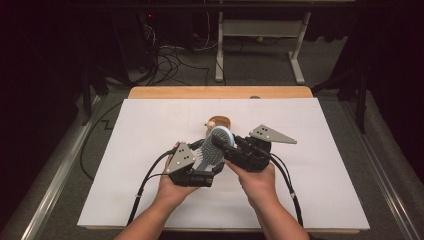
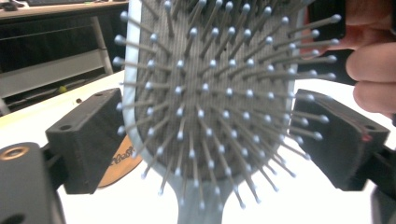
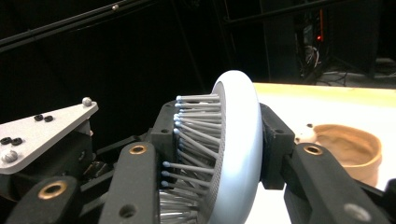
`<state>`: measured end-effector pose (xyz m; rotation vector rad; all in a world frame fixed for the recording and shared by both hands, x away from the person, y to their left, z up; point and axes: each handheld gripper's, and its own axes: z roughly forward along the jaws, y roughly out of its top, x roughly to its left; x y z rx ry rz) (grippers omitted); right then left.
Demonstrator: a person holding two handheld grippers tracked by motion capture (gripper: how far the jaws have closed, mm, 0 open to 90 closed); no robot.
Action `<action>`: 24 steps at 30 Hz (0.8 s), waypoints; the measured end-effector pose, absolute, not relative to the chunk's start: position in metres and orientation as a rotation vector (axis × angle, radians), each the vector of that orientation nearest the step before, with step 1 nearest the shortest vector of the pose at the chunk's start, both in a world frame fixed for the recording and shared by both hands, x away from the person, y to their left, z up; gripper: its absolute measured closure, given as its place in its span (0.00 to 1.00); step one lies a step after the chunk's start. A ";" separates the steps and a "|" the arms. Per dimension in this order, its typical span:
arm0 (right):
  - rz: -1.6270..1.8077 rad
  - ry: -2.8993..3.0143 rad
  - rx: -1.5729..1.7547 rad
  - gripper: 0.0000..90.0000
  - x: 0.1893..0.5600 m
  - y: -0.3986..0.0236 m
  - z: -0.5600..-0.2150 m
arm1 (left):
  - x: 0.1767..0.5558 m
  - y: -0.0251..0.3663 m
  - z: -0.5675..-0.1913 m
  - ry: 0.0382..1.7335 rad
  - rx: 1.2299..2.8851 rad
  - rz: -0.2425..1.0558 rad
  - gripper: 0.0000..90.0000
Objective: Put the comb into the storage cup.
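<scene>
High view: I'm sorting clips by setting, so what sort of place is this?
Probably a lab or recording workspace, not a home: a white-covered table, loose cables on the floor behind it, and a desk frame in a dark room.

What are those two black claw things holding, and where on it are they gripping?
A pale blue hairbrush. The right gripper clamps the brush head front to back, bristles against one jaw. The left gripper brackets the head's two sides; whether it actually squeezes cannot be told.
</scene>
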<state>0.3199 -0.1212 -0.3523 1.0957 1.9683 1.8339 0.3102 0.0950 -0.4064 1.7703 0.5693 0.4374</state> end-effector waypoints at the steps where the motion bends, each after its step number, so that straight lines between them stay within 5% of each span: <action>1: 1.830 1.964 1.091 0.67 0.320 -0.123 -0.352 | 0.310 0.096 -0.406 0.571 1.770 0.428 0.09; 9: 1.814 1.935 1.083 0.67 0.322 -0.132 -0.351 | 0.310 0.103 -0.409 0.559 1.767 0.390 0.00; 24: 1.805 1.873 1.076 0.67 0.323 -0.159 -0.350 | 0.311 0.125 -0.415 0.564 1.755 0.411 0.00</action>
